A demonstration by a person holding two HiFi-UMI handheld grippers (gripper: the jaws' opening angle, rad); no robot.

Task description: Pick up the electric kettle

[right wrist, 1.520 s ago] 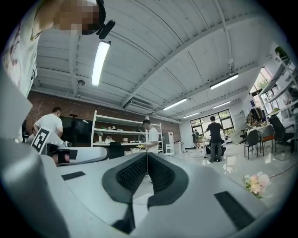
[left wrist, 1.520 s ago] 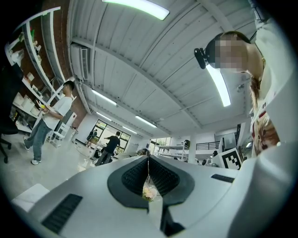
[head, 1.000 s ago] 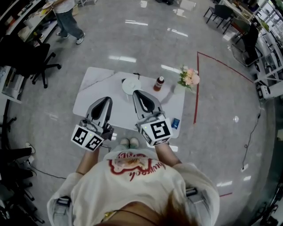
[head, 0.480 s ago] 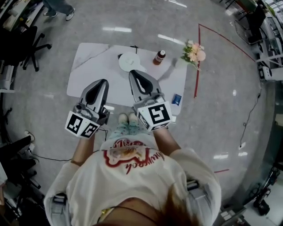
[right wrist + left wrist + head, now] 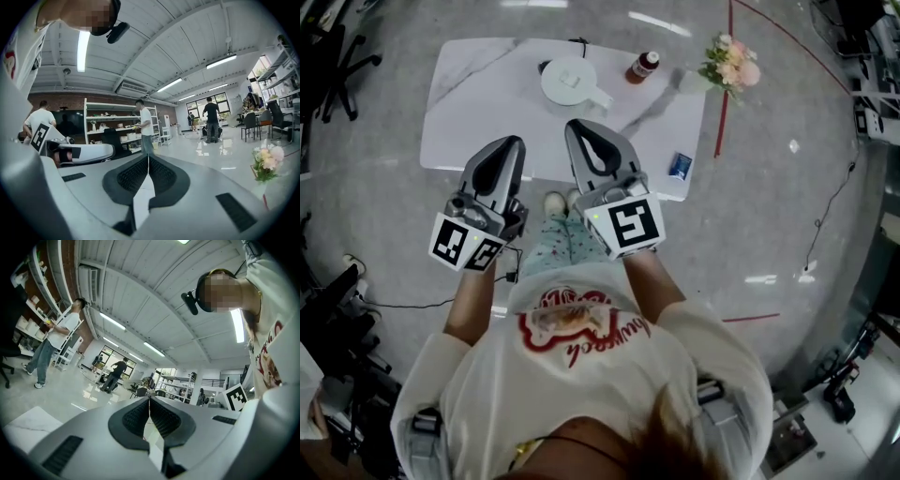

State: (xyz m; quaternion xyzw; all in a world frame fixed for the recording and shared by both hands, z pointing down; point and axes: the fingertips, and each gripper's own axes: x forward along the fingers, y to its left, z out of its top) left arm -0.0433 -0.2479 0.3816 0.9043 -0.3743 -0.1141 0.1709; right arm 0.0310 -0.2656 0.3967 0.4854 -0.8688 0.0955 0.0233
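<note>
Both grippers have sunk over the last second, and the table [image 5: 469, 112] now fills more of the head view and sits higher in it, so the person has closed in on it. The left gripper [image 5: 510, 148] and right gripper [image 5: 579, 131] hang side by side above the table's near edge. Each points out level across the room, not down at the table top.

The jaws of both are pressed together with nothing between them, as each gripper view shows plainly.

The kettle [image 5: 567, 80] stands upright toward the far side of the table, well ahead of both grippers and untouched. Its handle [image 5: 602, 97] sticks out toward the near right. A bottle [image 5: 644, 66] stands just to its right, and flowers [image 5: 731, 66] lie farther right at the table's corner.

Neither gripper view shows the kettle yet, so both point over it or past it.

This looks like the approach only, and no grasp has begun. The right gripper seems the better placed, since it lines up roughly with the handle. Its jaws need to part and the tip needs to drop and reach forward. The bottle is close enough to be knocked if that reach drifts right.
</note>
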